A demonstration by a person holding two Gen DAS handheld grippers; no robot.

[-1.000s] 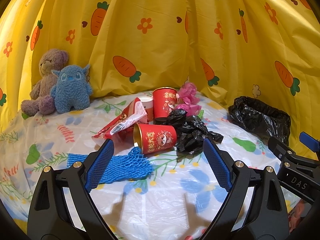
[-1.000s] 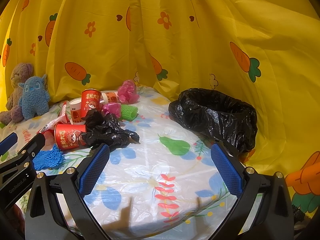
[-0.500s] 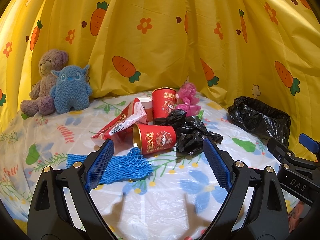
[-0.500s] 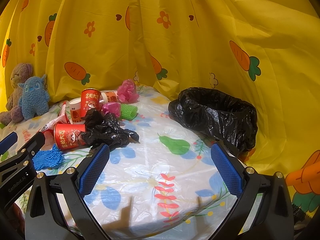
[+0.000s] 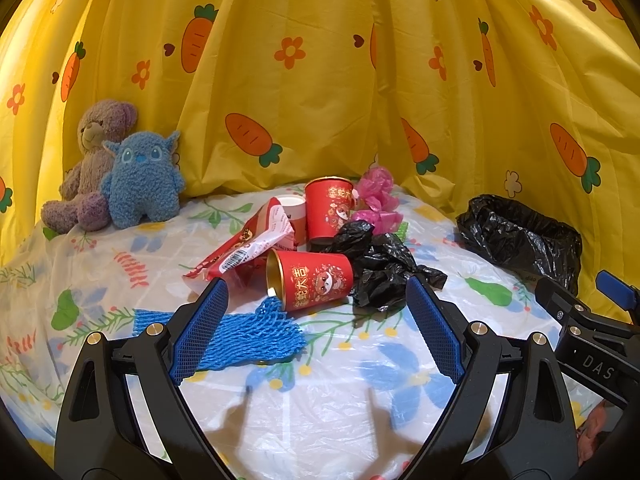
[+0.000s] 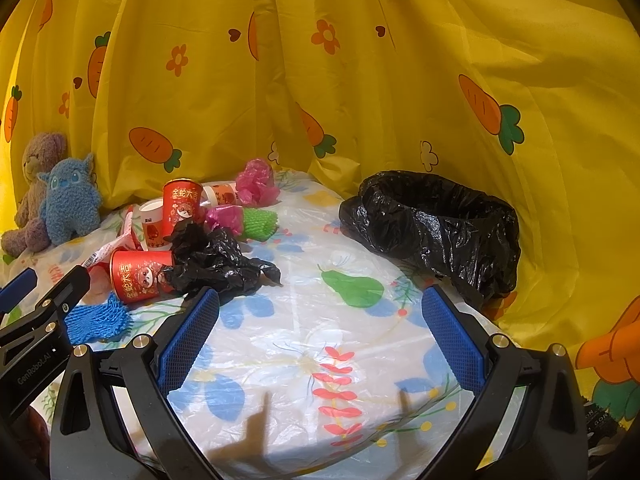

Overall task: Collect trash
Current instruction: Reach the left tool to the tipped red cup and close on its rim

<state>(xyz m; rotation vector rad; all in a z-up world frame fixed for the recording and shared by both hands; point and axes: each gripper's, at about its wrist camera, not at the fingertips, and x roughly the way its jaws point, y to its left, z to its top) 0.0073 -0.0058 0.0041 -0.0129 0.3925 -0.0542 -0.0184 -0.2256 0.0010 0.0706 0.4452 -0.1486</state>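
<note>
Nothing much has shifted since a second ago — both views sit almost as they were, and the pile looks undisturbed. I've got the left tool [image 5: 316,328] hovering above the tabletop [image 5: 320,392] with its blue pads spread wide and holding nothing. Right tool [image 6: 320,338] is the same: pads wide apart, nothing between them, above the flowered plastic cover.

Taking the tipped red cup [image 5: 310,282] as my landmark: it lies on its side with its gold mouth toward the blue foam net [image 5: 240,334], which lies flat just in front of it and touches its rim. On the cup's base side a crumpled black bag [image 5: 380,268] presses against it. Behind the cup, an upright red cup [image 5: 329,208] stands with a small white cup [image 5: 290,210] next to it, and a red-and-white snack wrapper [image 5: 244,250] leans across at the mouth side. Pink crumpled plastic [image 5: 376,200] sits behind the upright cup — and from the right wrist view I can pick out a green foam net [image 6: 260,222] beside the pink.

Well apart from the tipped cup, off past the crumpled bag, the open black trash bag [image 6: 436,224] rests near the tabletop's edge against the yellow carrot curtain [image 5: 320,80]. Far on the other side, a purple teddy bear [image 5: 94,160] and blue plush monster [image 5: 140,180] sit touching each other.
</note>
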